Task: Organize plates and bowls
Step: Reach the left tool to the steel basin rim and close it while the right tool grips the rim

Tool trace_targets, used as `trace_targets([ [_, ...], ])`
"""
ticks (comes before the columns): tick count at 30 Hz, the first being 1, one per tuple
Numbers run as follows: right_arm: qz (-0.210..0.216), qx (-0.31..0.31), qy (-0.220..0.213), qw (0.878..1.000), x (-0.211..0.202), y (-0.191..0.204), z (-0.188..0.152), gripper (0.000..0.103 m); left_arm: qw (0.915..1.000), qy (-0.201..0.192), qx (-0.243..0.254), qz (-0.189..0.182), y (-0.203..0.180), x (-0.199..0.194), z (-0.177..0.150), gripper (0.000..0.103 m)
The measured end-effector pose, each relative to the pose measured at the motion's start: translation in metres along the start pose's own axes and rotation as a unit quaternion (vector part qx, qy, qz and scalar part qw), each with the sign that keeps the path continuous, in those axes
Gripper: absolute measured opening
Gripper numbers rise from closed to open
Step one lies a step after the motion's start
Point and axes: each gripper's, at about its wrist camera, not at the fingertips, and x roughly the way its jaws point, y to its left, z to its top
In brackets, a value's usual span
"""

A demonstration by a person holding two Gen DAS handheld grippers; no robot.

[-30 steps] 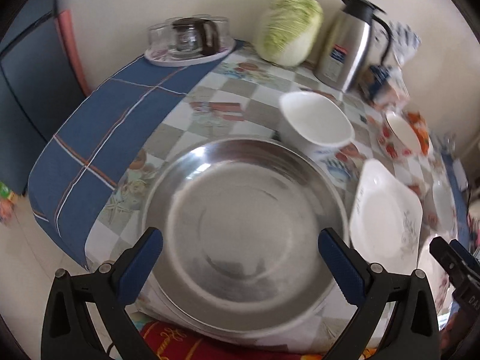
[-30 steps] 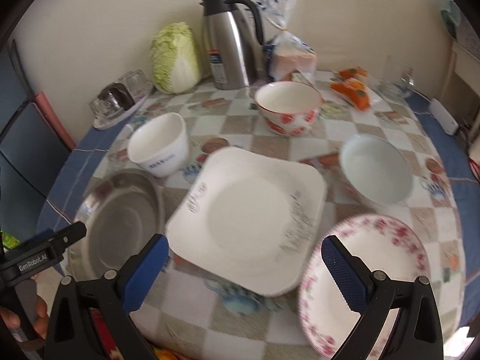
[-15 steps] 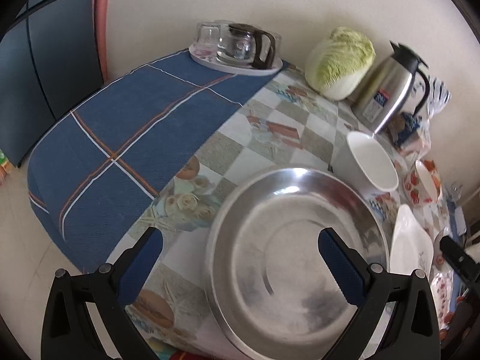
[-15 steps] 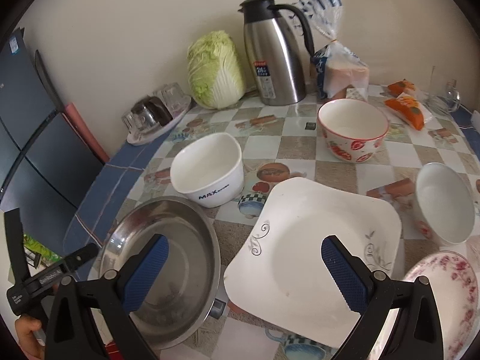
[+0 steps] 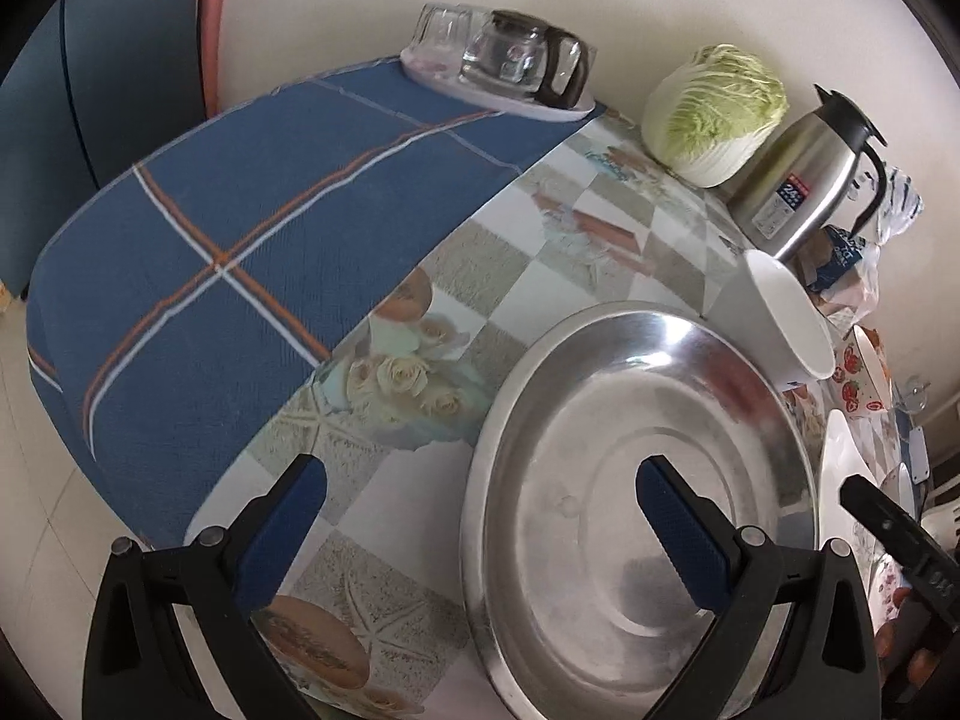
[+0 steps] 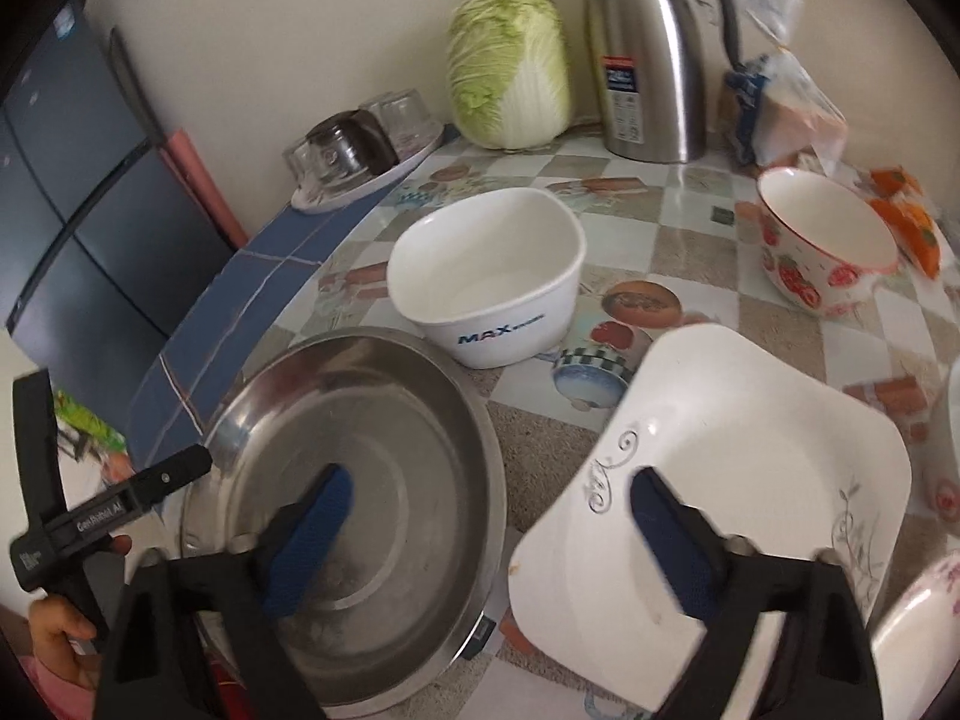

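My left tool [image 5: 480, 498] is spread wide and grips nothing; its right finger [image 5: 678, 534] hangs over the round stainless-steel basin [image 5: 600, 480], its left finger over the bare patterned surface [image 5: 372, 480] beside the basin's rim. Whether either finger touches anything, I cannot tell. My right tool [image 6: 489, 516] is also wide open and holds nothing: its left finger [image 6: 312, 534] is over the steel basin [image 6: 384, 456], its right finger over the square white plate with grey scrollwork [image 6: 750, 456], and the gap between the two dishes lies between the fingers.

The basin sits at the near edge of the surface and looks empty. Just behind it stands a squarish white bowl printed "MAX" [image 6: 492, 282], empty, close to the basin's far rim. The square plate lies just right of the basin, apart from it, with only a few small specks on it. Further back to the right is a white bowl with red strawberry print [image 6: 822, 252], empty inside. A pink-flowered plate [image 6: 918, 636] shows at the lower right corner.

Along the wall stand a green-and-white napa cabbage [image 6: 510, 66], a steel thermos jug with black handle [image 6: 648, 54], a bagged loaf [image 6: 786, 108] and a tray of upturned glasses [image 6: 360, 150].
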Motion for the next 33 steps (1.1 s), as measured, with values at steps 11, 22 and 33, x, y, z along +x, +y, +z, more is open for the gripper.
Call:
trace_targets([
  [11,-0.002,-0.023,0.026,0.999,0.030,0.005,0.000,0.060,0.9996,0.024,0.013,-0.005,0.000,0.015,-0.008,0.072],
  [22,0.030,-0.002,0.042,0.999,0.036,-0.003,-0.002,0.027,0.9992,0.023,0.030,0.011,-0.007,0.018,-0.007,0.020],
  [33,0.060,-0.027,0.019,0.998,0.011,0.004,-0.001,0.027,0.9986,-0.010,0.049,0.017,-0.011,-0.016,-0.004,0.021],
])
